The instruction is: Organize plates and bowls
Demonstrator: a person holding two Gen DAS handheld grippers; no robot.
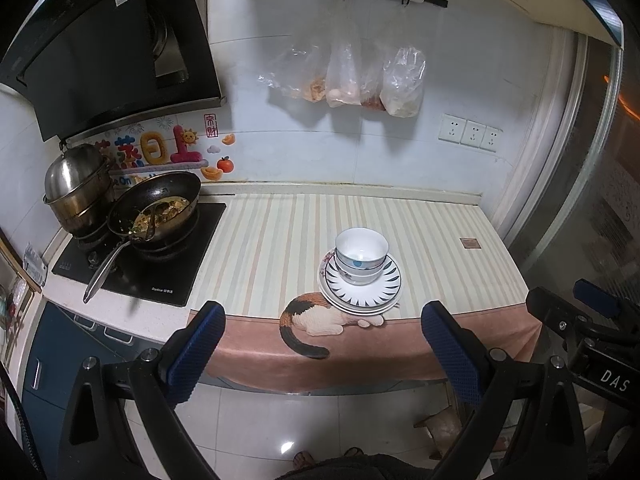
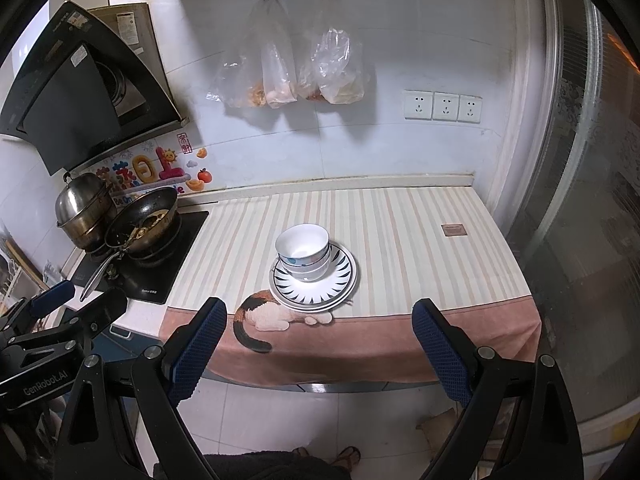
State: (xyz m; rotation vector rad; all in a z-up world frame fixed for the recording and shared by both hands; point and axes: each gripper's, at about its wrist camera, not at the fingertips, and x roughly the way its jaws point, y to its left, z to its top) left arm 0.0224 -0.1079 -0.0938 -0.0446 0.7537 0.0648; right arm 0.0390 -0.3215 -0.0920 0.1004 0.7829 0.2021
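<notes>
I hold both units back from the counter edge, above the tiled floor, with nothing between their fingers. The left gripper point(image 1: 324, 320) has its blue-padded fingers spread wide apart; the right gripper point(image 2: 320, 318) stands the same way, fingers wide apart and empty. Ahead of both, on the striped cloth point(image 1: 264, 240) that covers the counter, sits the stack of plates point(image 1: 362, 292): several plates nested together, the top one white with a dark toothed border. On that top plate rest the stacked bowls point(image 1: 361, 256), two or three nested, the uppermost white inside with a blue dot on its wall. From the left unit the stack lies ahead and slightly toward its right finger; from the right unit it lies ahead and slightly toward its left finger point(image 2: 200, 336). The near rim of the plates reaches the cat picture point(image 1: 316, 316) printed at the front of the cloth. Far to the left of both units, a wok point(image 1: 158, 208) with food and a steel pot point(image 1: 78, 192) stand on the black hob point(image 1: 168, 276). Plastic bags point(image 1: 360, 76) hang from a wall rail straight ahead, above the stack.
</notes>
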